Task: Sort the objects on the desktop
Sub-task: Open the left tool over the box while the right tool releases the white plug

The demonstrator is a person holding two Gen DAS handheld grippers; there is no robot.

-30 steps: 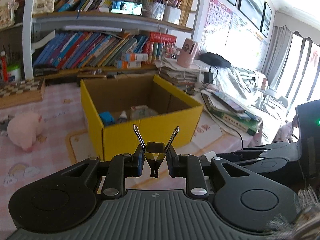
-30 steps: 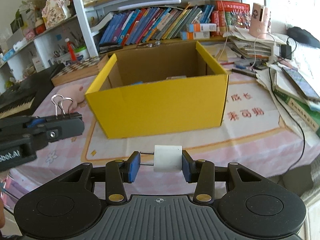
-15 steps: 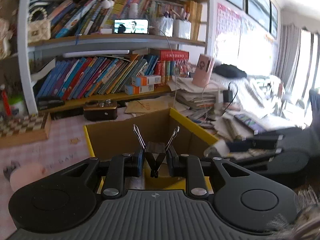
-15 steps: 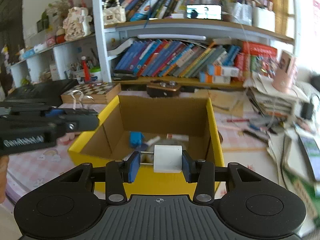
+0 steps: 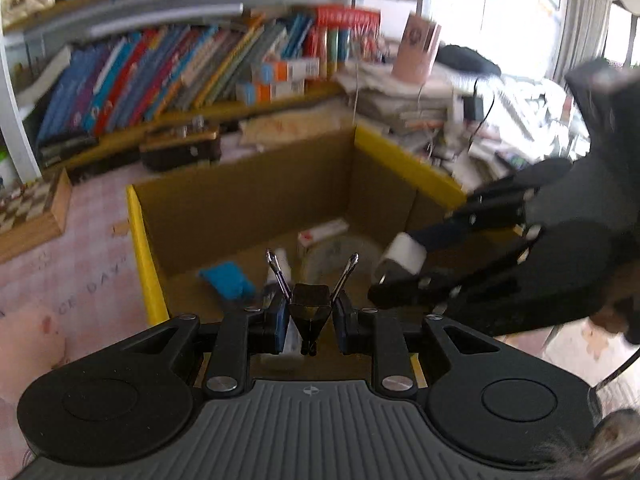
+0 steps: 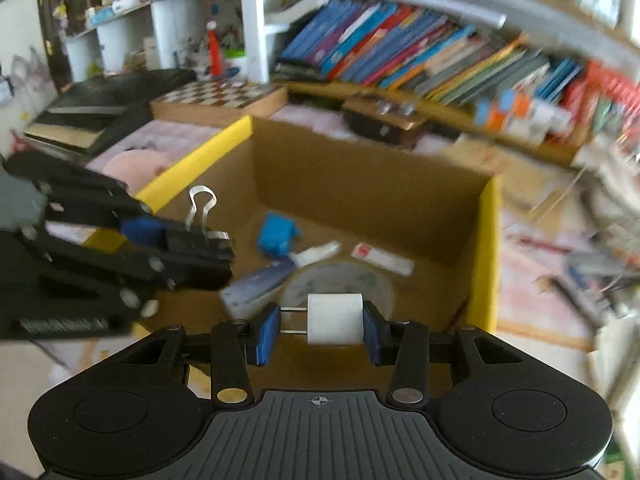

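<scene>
Both tongs have been carried from in front of the yellow box (image 5: 404,162) to a position over its open top.

Left wrist view: the left tongs (image 5: 309,318) are clamped on a black binder clip (image 5: 310,312), wire handles upward, above the box floor. The right tongs (image 5: 394,272) enter from the right.

Right wrist view: the right tongs (image 6: 319,326) are closed on a white plug adapter (image 6: 335,319), gripped end to end with its pins sideways, above a tape roll (image 6: 340,280). Release into the box appears to be next.
</scene>
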